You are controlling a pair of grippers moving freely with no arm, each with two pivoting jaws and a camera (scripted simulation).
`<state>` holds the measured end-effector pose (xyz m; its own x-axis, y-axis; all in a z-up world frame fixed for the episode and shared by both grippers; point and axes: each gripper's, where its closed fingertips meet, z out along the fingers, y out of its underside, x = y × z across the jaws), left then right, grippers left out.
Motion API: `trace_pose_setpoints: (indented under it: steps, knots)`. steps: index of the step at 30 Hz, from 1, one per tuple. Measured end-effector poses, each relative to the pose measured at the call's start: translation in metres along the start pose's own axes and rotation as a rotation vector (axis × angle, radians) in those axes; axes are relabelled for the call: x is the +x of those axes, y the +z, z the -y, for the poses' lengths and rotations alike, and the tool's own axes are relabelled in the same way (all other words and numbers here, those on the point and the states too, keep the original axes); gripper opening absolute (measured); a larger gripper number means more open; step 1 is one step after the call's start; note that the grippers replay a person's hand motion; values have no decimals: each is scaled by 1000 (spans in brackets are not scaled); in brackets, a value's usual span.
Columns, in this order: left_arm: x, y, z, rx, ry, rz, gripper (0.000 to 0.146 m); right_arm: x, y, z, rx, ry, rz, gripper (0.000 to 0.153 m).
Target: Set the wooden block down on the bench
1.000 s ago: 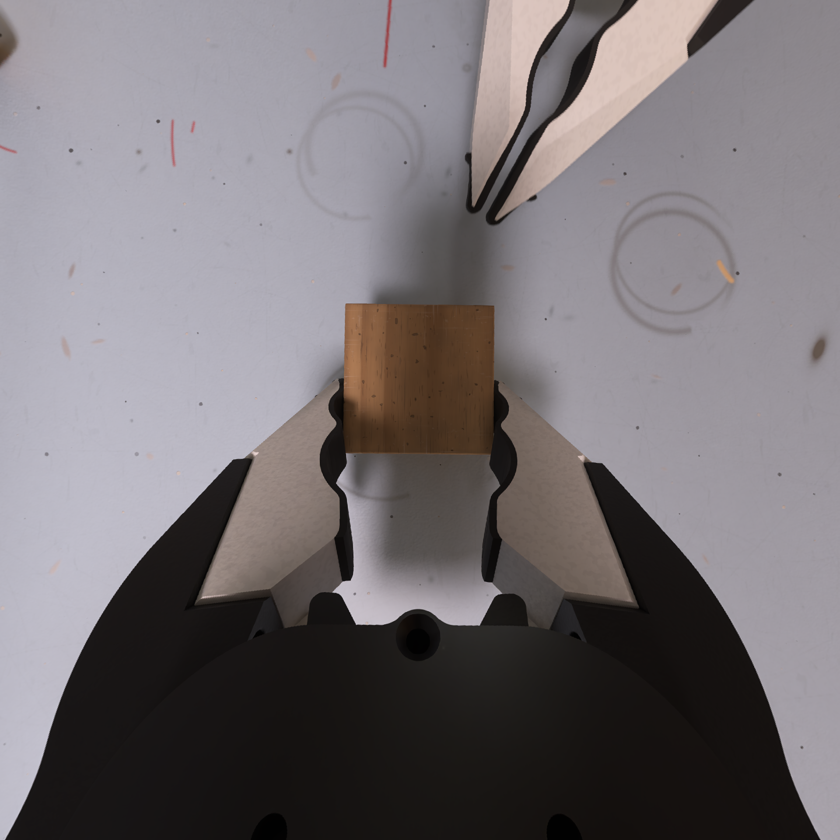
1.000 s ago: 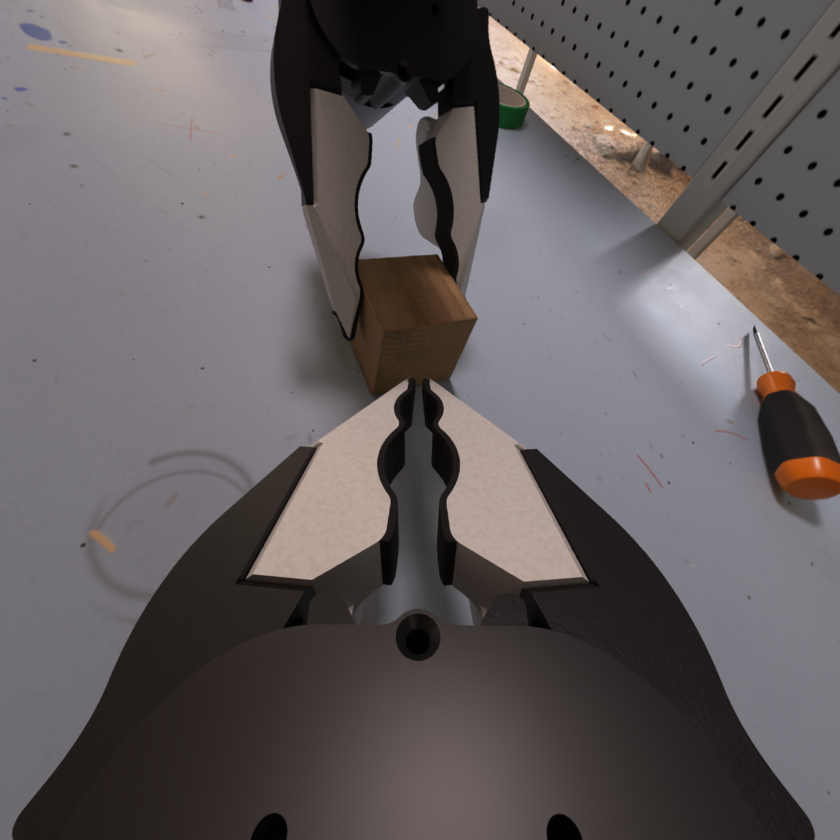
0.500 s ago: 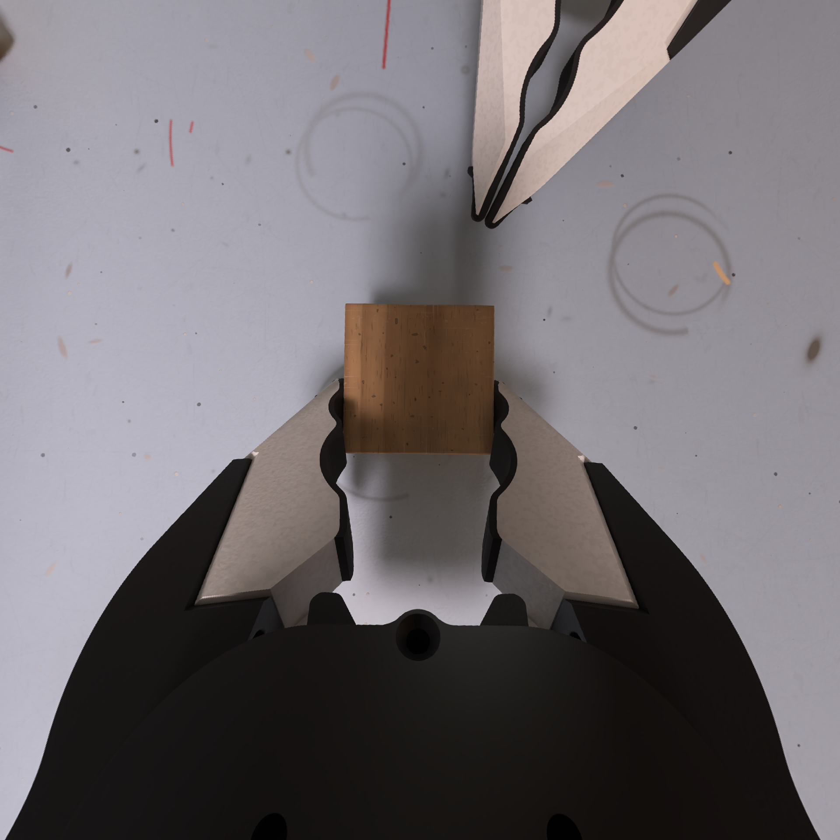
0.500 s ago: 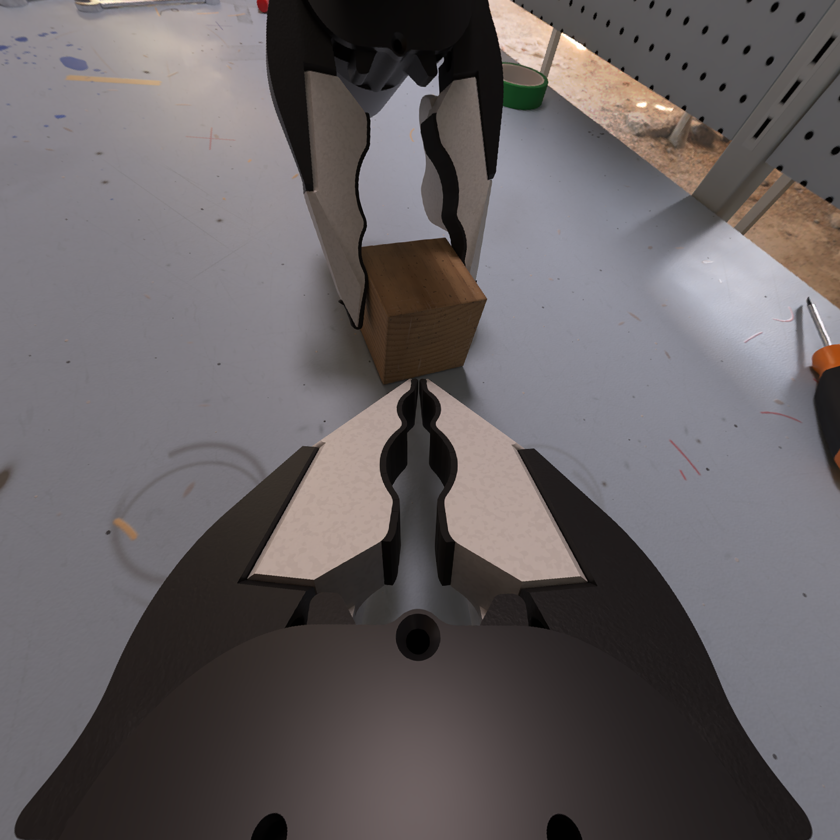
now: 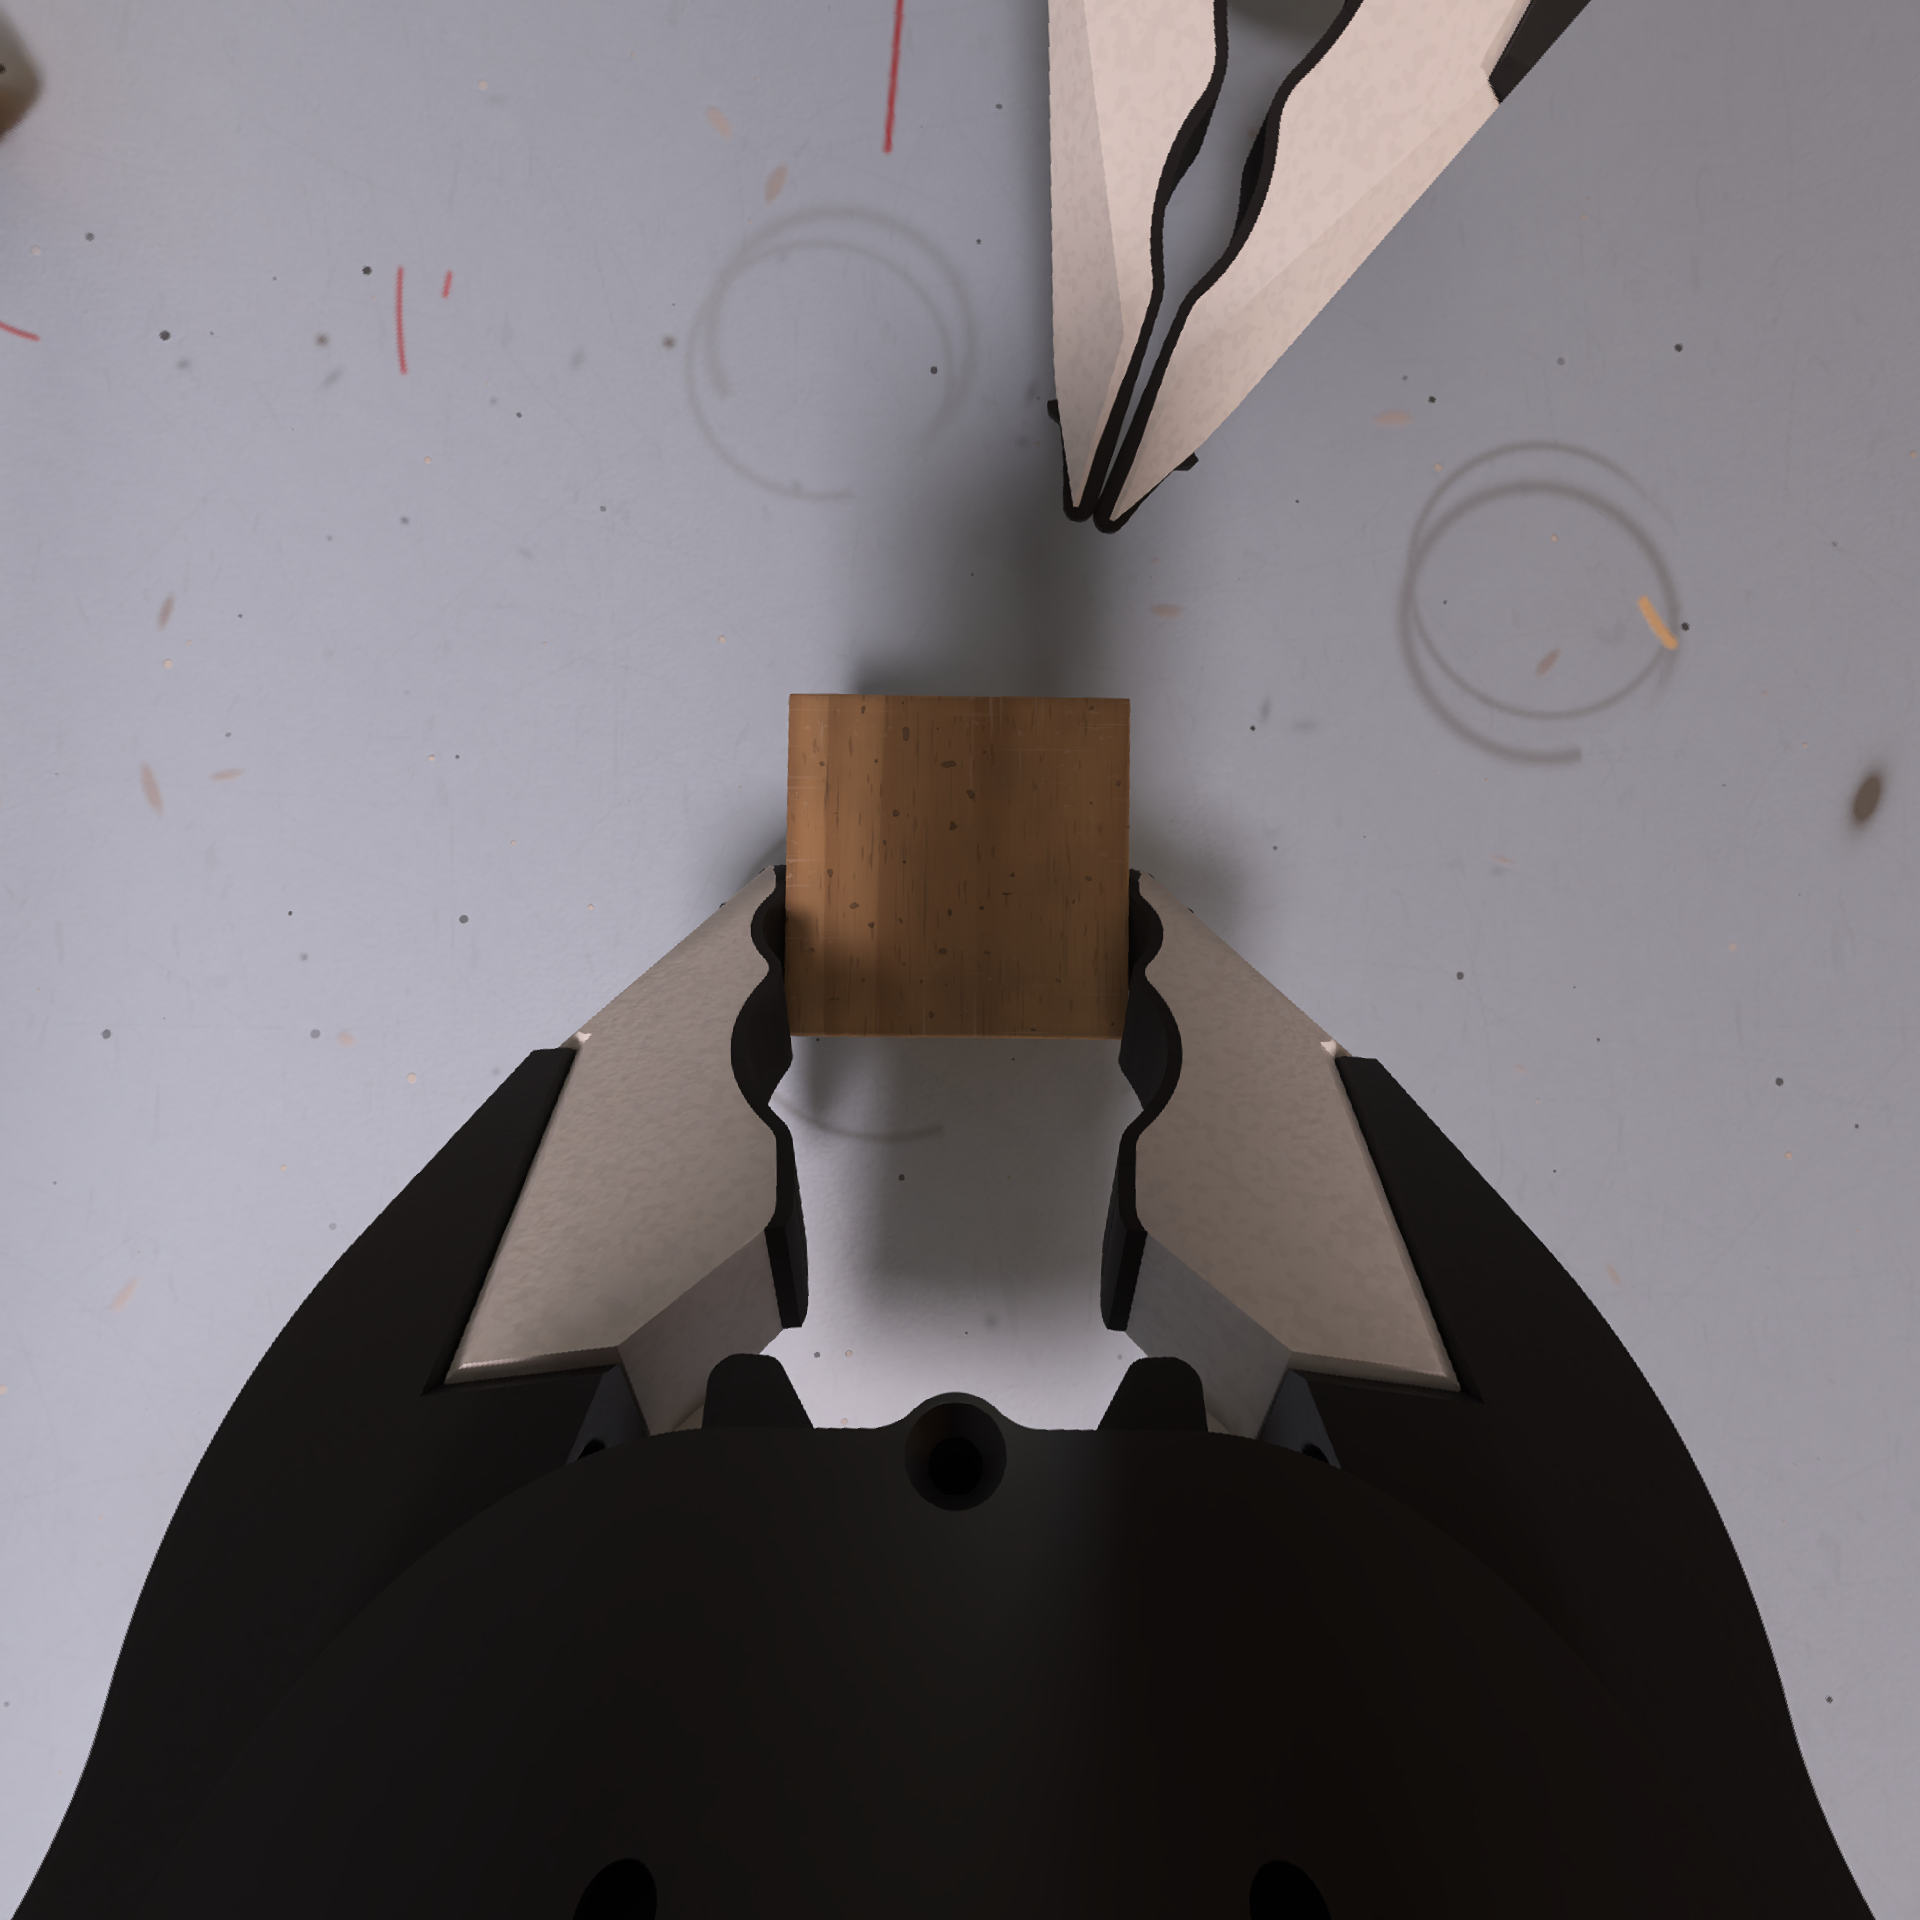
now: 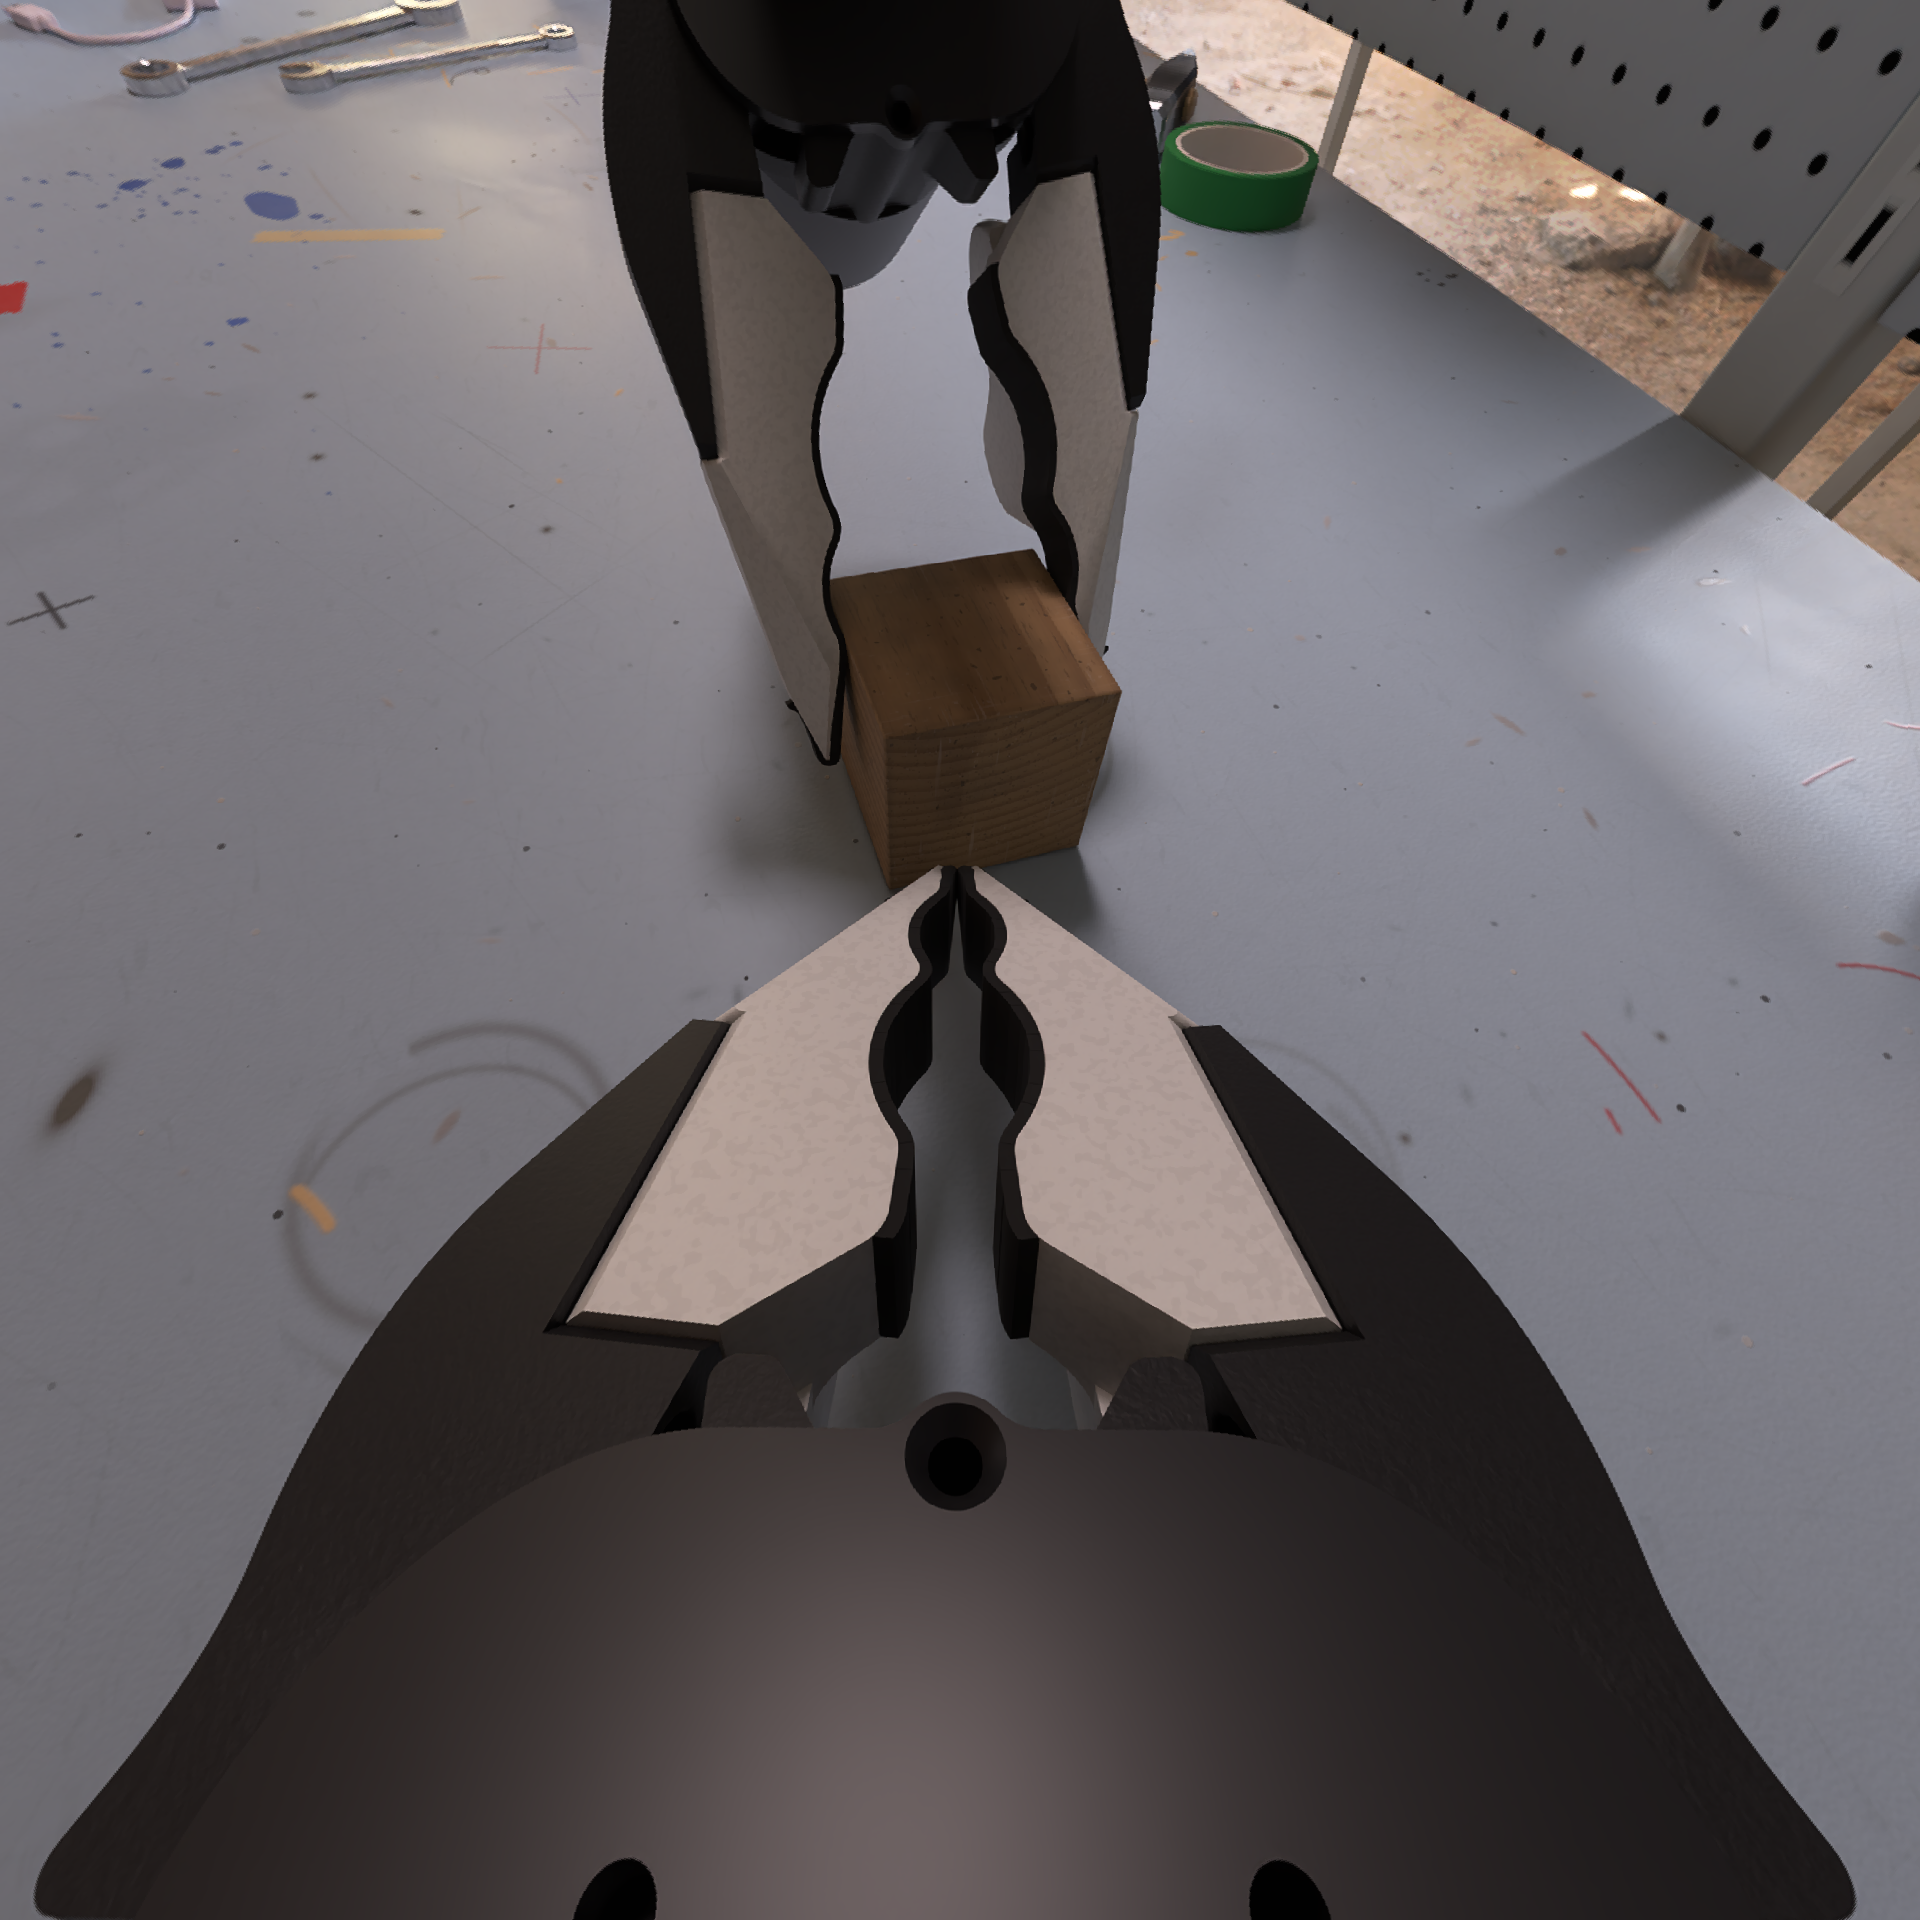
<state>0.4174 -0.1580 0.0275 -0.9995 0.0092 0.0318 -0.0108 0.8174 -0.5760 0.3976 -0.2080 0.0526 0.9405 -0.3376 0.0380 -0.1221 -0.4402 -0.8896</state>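
Grey and paint-flecked, the bench (image 6: 416, 727) runs back to a pegboard wall (image 6: 1714, 135) at the far right, with bare ground showing beyond its edge.

From above, the left gripper (image 5: 956, 935) points straight down, its two fingers pinching the wooden block (image 5: 956, 868) by its left and right faces, near the block's rear half. In the right wrist view the same block (image 6: 971, 717) appears to sit flat on the bench, its shadow tight against its base, though a thin gap underneath cannot be ruled out. Just near of it, the right gripper (image 6: 956, 873) has its fingertips pressed nearly together with nothing between them, its tips close to the block's front lower edge but apparently not touching.

By my reading, the lowering is done or all but done; what is left is for the left gripper to spread its fingers and lift clear without dragging the block.

Counted outward: one block, two grippers. Further off lie two wrenches (image 6: 281, 52) at the far left, one roll of green tape (image 6: 1236, 177) at the far right, and part of a pale cord (image 6: 114, 26) at the top left corner. Faint ring marks (image 5: 1538, 603) stain the surface, at least two in the left wrist view, along with scattered red scratches (image 5: 400, 317).
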Motion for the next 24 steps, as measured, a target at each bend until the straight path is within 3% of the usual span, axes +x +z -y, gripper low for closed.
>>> trace_pose_setpoints:
  steps: [24]
  knots:
    - [-3,-2,-3,-1,-8,13,63,1,7,2,-26,-41,-1,0]
